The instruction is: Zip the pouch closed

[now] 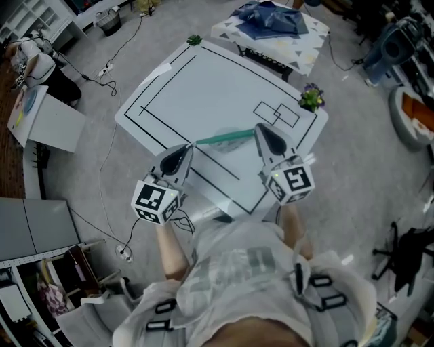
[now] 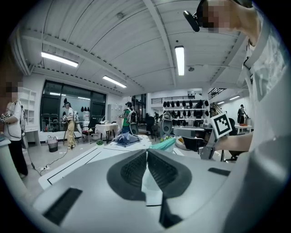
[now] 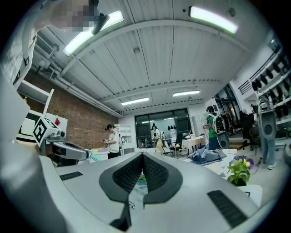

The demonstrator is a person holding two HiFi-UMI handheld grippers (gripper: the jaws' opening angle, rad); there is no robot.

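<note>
A slim green pouch [image 1: 224,138] hangs stretched between my two grippers above the near part of the white table [image 1: 203,81]. My left gripper [image 1: 192,146] is shut on the pouch's left end, and pale fabric shows between its closed jaws [image 2: 147,152]. My right gripper [image 1: 258,129] is shut on the right end, with teal fabric pinched behind its closed jaws [image 3: 142,157]. In the left gripper view the pouch [image 2: 164,144] runs off toward the right gripper's marker cube [image 2: 222,124]. The zip and its slider are too small to make out.
A potted plant with purple flowers [image 1: 311,98] stands at the table's right corner, and a small green plant [image 1: 194,40] at the far corner. Behind is a second table with blue cloth [image 1: 271,20]. A white cabinet [image 1: 47,118] and floor cables lie to the left.
</note>
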